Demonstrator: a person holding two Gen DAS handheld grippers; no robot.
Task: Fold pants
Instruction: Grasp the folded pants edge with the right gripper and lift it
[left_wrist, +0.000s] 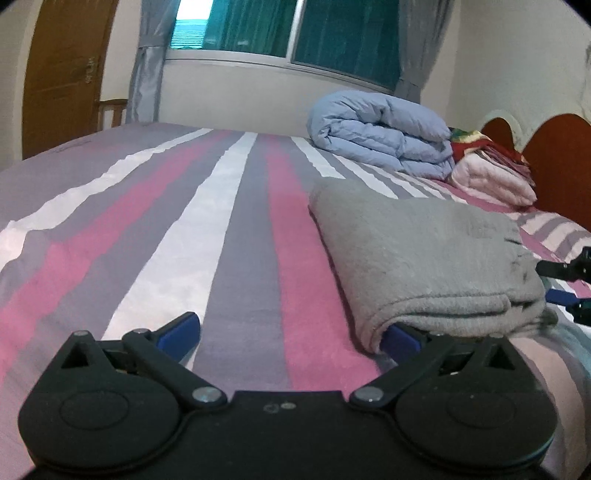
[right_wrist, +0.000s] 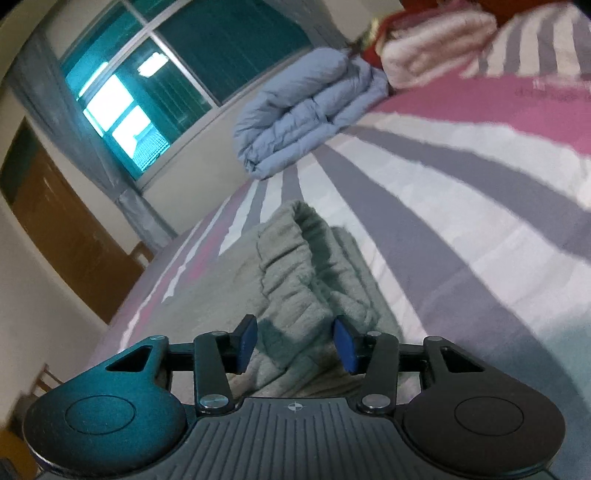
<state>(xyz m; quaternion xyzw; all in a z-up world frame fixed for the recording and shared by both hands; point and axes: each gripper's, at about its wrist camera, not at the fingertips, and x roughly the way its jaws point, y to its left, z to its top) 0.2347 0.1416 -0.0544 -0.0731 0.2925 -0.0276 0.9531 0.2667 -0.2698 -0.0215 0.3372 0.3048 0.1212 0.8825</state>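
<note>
Two risks stand out to us: the folded grey pants (left_wrist: 424, 258) could spring open or skew if our right gripper (right_wrist: 295, 341) pinches only the top layer of the bunched waistband, and our left gripper (left_wrist: 291, 332) could drag the stack's near corner, since one finger sits tucked under that edge. The pants lie in a compact stack on the striped bed (left_wrist: 166, 240). Our left fingers stand wide open, one on bare sheet, the other beneath the fold. Our right fingers straddle the gathered waistband, partly closed, with gaps still showing, so nothing is gripped yet.
</note>
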